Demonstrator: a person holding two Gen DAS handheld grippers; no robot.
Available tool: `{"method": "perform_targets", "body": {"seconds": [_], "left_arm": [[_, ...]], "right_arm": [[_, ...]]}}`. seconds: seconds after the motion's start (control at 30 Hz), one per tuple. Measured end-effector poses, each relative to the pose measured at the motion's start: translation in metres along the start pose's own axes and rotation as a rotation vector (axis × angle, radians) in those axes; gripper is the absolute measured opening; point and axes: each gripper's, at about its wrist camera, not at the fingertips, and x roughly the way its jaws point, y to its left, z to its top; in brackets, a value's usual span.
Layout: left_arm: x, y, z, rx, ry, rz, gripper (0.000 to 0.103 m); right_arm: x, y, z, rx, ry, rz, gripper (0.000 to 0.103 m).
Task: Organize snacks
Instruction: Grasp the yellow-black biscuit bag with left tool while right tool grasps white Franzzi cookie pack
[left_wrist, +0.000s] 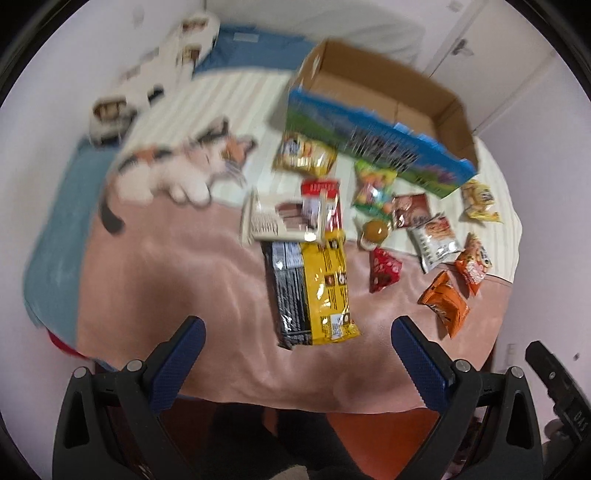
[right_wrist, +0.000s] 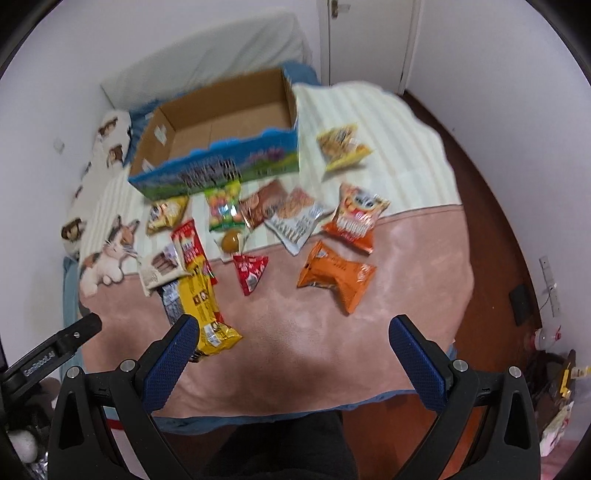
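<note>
An open cardboard box (left_wrist: 391, 96) (right_wrist: 221, 122) with a blue printed front stands empty at the far side of the bed. Several snack packs lie before it: a long yellow pack (left_wrist: 328, 284) (right_wrist: 207, 310), a black pack (left_wrist: 286, 291), a wafer box (left_wrist: 280, 219) (right_wrist: 160, 267), a red triangular pack (left_wrist: 384, 269) (right_wrist: 251, 271), an orange bag (left_wrist: 445, 302) (right_wrist: 338, 277) and a colourful candy bag (left_wrist: 373, 186) (right_wrist: 223, 208). My left gripper (left_wrist: 297, 336) hangs open above the near blanket, below the yellow pack. My right gripper (right_wrist: 291, 336) is open too, holding nothing.
The snacks rest on a pink blanket (left_wrist: 184, 280) (right_wrist: 406, 288) and a striped cream cover (right_wrist: 369, 118). A cat print (left_wrist: 177, 173) (right_wrist: 110, 254) lies at the left. White walls, a door (right_wrist: 369, 40) and dark wooden floor (right_wrist: 491, 229) surround the bed.
</note>
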Motion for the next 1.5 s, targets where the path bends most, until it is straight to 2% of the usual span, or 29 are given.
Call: {"method": "perform_targets", "body": {"seconds": [0.17, 0.3, 0.43, 0.5, 0.6, 0.67, 0.77, 0.83, 0.87, 0.97, 1.07, 1.17, 1.3, 1.37, 1.5], "left_arm": [[0.062, 0.003, 0.004, -0.096, 0.113, -0.001, 0.103], [0.115, 0.001, 0.003, -0.181, 0.217, 0.004, 0.103], [0.163, 0.001, -0.001, -0.221, 0.305, 0.033, 0.103], [0.181, 0.001, -0.002, -0.241, 0.335, 0.040, 0.103], [0.201, 0.001, -0.003, -0.292, 0.371, 0.006, 0.103], [0.209, -0.003, -0.001, -0.289, 0.376, 0.038, 0.103], [0.212, -0.010, 0.001, -0.251, 0.341, 0.092, 0.100], [0.207, -0.014, 0.001, -0.212, 0.306, 0.124, 0.089], [0.202, -0.015, 0.000, -0.195, 0.286, 0.136, 0.087], [0.187, -0.012, -0.004, -0.144, 0.261, 0.162, 0.086], [0.168, 0.004, -0.012, -0.157, 0.237, 0.187, 0.086], [0.146, 0.035, -0.016, -0.190, 0.199, 0.210, 0.086], [0.125, 0.076, -0.020, -0.232, 0.168, 0.234, 0.086], [0.118, 0.094, -0.020, -0.251, 0.154, 0.250, 0.086], [0.105, 0.130, -0.021, -0.288, 0.137, 0.275, 0.086]], "right_arm": [[0.056, 0.011, 0.020, -0.059, 0.086, 0.033, 0.103], [0.112, 0.018, 0.034, -0.106, 0.193, 0.070, 0.103], [0.158, 0.025, 0.045, -0.167, 0.267, 0.089, 0.103], [0.176, 0.027, 0.049, -0.189, 0.292, 0.098, 0.103], [0.195, 0.033, 0.054, -0.220, 0.325, 0.118, 0.103], [0.205, 0.035, 0.057, -0.236, 0.339, 0.132, 0.103], [0.214, 0.036, 0.061, -0.239, 0.361, 0.156, 0.103], [0.217, 0.038, 0.066, -0.244, 0.368, 0.174, 0.103], [0.217, 0.039, 0.068, -0.252, 0.368, 0.181, 0.103], [0.213, 0.054, 0.076, -0.308, 0.366, 0.206, 0.103], [0.203, 0.079, 0.085, -0.412, 0.335, 0.220, 0.103], [0.193, 0.119, 0.092, -0.552, 0.293, 0.215, 0.103], [0.190, 0.191, 0.090, -0.766, 0.235, 0.182, 0.103], [0.196, 0.229, 0.084, -0.843, 0.244, 0.176, 0.103], [0.215, 0.295, 0.069, -0.904, 0.291, 0.186, 0.103]]}}
